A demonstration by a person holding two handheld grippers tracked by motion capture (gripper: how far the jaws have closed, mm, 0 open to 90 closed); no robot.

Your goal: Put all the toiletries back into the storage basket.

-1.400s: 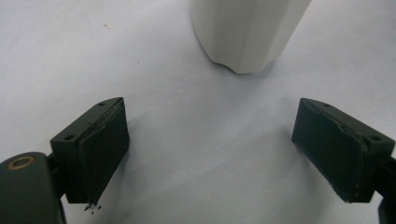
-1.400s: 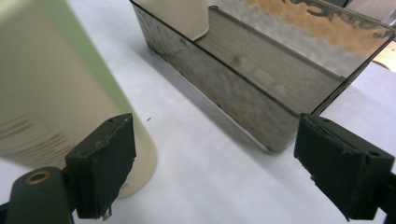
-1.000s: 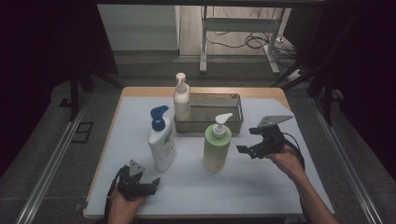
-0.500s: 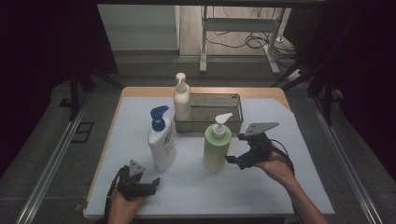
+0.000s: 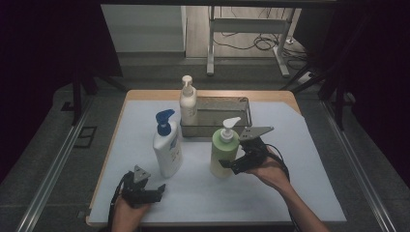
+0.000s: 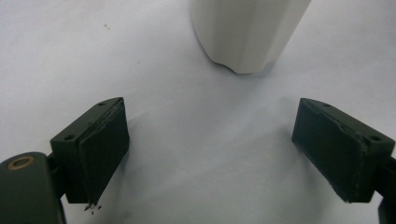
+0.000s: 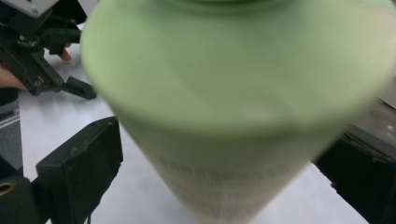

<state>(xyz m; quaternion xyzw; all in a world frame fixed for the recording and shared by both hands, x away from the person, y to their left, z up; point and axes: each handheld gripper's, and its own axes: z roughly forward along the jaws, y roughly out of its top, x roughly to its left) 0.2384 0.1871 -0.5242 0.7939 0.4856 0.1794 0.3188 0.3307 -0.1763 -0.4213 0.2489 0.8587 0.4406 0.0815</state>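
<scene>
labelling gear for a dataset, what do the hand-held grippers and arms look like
Both are black. The left hand-held gripper and right hand-held gripper each carry a grey three-cornered plate on top, trail a black cable, and end in two flat rectangular jaw pads. Forearms are bare, with no sleeves.

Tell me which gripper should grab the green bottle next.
Right. The right gripper already has its open jaws either side of the green bottle; the left gripper sits open near the table's front edge, facing the white bottle.
</scene>
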